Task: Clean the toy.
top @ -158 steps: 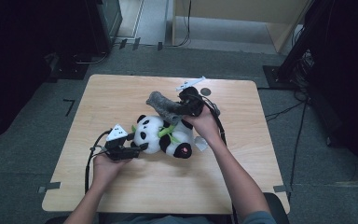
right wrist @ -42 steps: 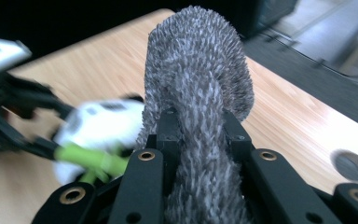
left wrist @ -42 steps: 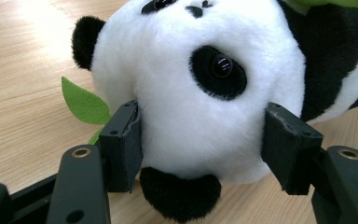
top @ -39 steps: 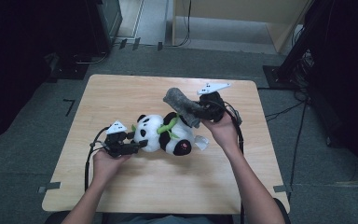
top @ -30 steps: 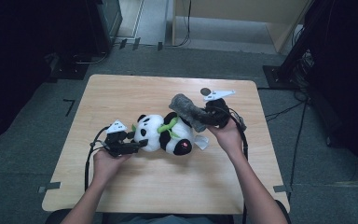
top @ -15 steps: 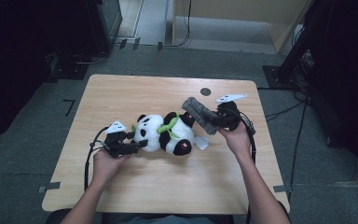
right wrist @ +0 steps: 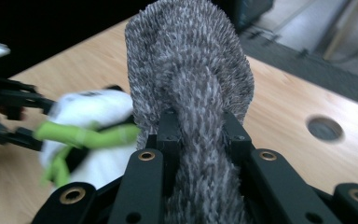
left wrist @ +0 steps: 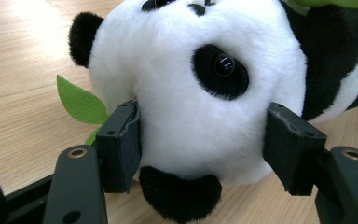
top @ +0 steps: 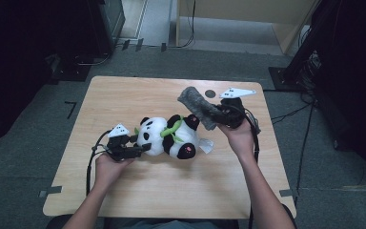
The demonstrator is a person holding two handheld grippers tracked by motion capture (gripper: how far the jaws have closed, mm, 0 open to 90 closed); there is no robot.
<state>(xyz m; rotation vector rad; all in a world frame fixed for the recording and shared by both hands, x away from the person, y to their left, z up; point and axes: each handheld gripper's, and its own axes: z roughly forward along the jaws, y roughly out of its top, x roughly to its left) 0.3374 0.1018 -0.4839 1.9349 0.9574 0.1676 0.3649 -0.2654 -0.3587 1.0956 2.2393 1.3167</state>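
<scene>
Rightward from the panda (top: 169,136) moved the right gripper (top: 219,113), clamping the grey cloth (top: 199,106); left gripper (top: 140,149) clasped the panda's head.

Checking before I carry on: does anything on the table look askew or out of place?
The toy panda lies tipped on its side on the table, head clamped in the left tongs. The right tongs hold a bunched grey cloth up beside it. Nothing looks spilled or damaged.

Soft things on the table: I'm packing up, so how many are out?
2. A panda lies mid-table, its head between the left gripper's fingers; a grey fuzzy cloth is clamped in the right gripper, above the table's far right.
</scene>
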